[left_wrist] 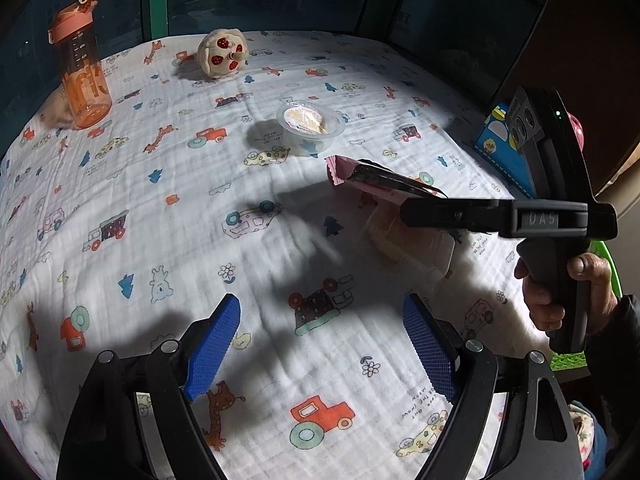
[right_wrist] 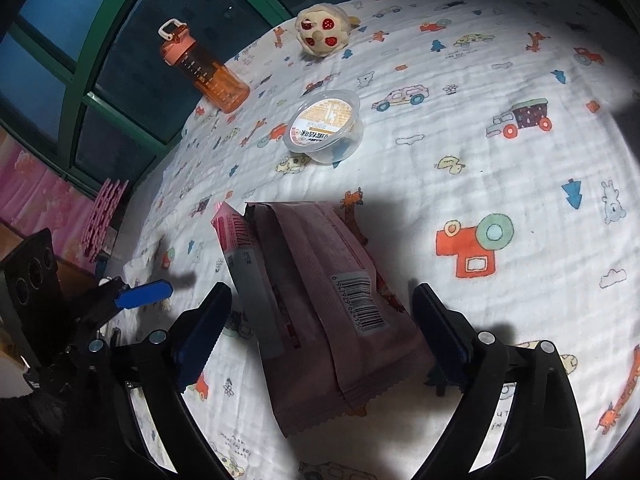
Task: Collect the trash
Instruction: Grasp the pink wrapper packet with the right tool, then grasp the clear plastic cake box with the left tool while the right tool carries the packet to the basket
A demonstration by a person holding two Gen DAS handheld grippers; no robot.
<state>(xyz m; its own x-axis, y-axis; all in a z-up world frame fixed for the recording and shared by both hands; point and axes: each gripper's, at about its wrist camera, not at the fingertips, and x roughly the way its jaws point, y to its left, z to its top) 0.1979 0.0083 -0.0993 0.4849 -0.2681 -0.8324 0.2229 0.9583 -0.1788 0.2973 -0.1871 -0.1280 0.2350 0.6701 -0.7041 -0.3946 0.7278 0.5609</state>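
A pink snack wrapper [right_wrist: 320,300] lies on the printed cloth between the open fingers of my right gripper [right_wrist: 322,328]; the jaws stand wide on either side and do not touch it. In the left wrist view the wrapper [left_wrist: 372,182] shows beyond the right gripper's black fingers [left_wrist: 452,216]. A clear plastic cup with a printed lid [left_wrist: 310,122] stands further back on the cloth and also shows in the right wrist view [right_wrist: 326,126]. My left gripper [left_wrist: 322,348] is open and empty above the cloth, nearer than the wrapper.
An orange water bottle [left_wrist: 82,76] stands at the far left and a plush toy [left_wrist: 222,54] sits at the back. A blue picture book [left_wrist: 502,148] and a green basket [left_wrist: 600,280] are at the right edge. Dark windows run behind the bed.
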